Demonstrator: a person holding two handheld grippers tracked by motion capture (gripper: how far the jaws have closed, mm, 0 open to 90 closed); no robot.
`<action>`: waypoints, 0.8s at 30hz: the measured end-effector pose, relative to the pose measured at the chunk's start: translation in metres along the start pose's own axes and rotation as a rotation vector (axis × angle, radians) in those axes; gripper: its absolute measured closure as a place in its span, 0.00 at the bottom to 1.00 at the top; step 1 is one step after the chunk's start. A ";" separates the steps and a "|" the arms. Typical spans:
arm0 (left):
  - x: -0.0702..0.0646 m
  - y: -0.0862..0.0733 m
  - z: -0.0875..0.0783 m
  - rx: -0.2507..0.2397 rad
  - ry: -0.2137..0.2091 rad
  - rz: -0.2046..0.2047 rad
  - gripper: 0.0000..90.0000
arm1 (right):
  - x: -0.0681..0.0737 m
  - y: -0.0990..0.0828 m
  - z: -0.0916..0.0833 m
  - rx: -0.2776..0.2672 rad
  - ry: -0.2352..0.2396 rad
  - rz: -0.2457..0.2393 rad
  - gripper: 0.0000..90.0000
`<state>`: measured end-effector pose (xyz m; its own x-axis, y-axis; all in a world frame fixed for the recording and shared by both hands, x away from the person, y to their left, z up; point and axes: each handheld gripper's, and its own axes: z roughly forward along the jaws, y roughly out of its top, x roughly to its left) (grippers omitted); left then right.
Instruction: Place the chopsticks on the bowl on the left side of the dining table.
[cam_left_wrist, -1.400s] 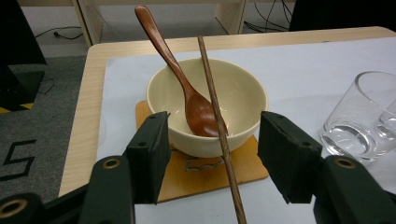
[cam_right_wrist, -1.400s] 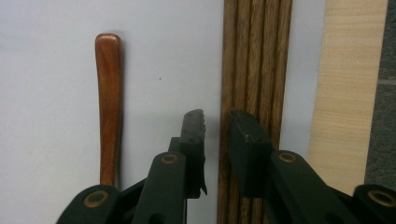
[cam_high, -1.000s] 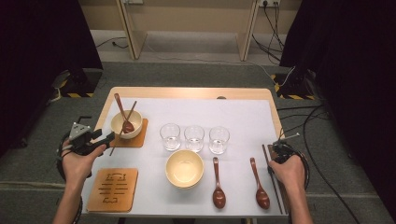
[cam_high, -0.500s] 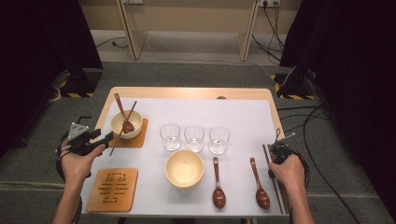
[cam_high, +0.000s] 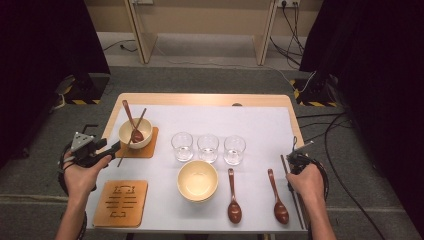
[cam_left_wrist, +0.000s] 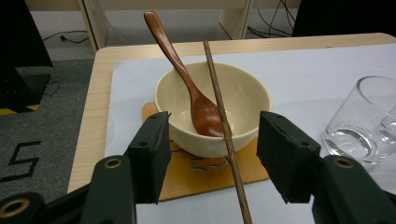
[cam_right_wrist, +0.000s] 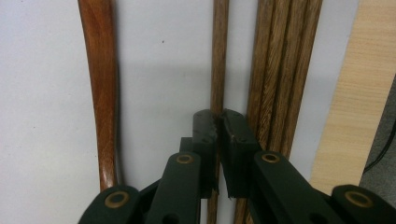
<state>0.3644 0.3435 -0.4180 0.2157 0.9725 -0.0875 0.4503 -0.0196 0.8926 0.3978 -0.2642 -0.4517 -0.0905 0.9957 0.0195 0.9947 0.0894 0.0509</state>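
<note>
- The right gripper (cam_right_wrist: 218, 122) was seen at the table's right edge, its jaws having just been closing; they were clenched on a single chopstick (cam_right_wrist: 219, 51).
- That chopstick lay on the white mat (cam_right_wrist: 42, 93), between a wooden spoon's handle (cam_right_wrist: 100, 70) and a bundle of further chopsticks (cam_right_wrist: 280, 65).
- The left gripper (cam_left_wrist: 212, 140) was held with jaws released, spread before a bowl (cam_left_wrist: 243, 93) on a coaster (cam_left_wrist: 205, 172).
</note>
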 end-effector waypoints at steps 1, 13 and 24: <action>0.000 0.000 0.000 0.001 0.000 -0.001 0.49 | 0.000 0.000 0.000 0.000 0.001 -0.001 0.95; 0.000 0.000 -0.002 -0.005 0.003 -0.002 0.49 | 0.002 0.003 -0.014 -0.075 0.032 -0.016 0.95; 0.001 0.000 -0.005 -0.010 0.005 -0.004 0.49 | 0.006 0.008 -0.030 -0.158 0.032 -0.015 0.95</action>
<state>0.3605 0.3453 -0.4159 0.2095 0.9738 -0.0888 0.4428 -0.0135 0.8965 0.4035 -0.2587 -0.4212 -0.1090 0.9928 0.0494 0.9734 0.0965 0.2076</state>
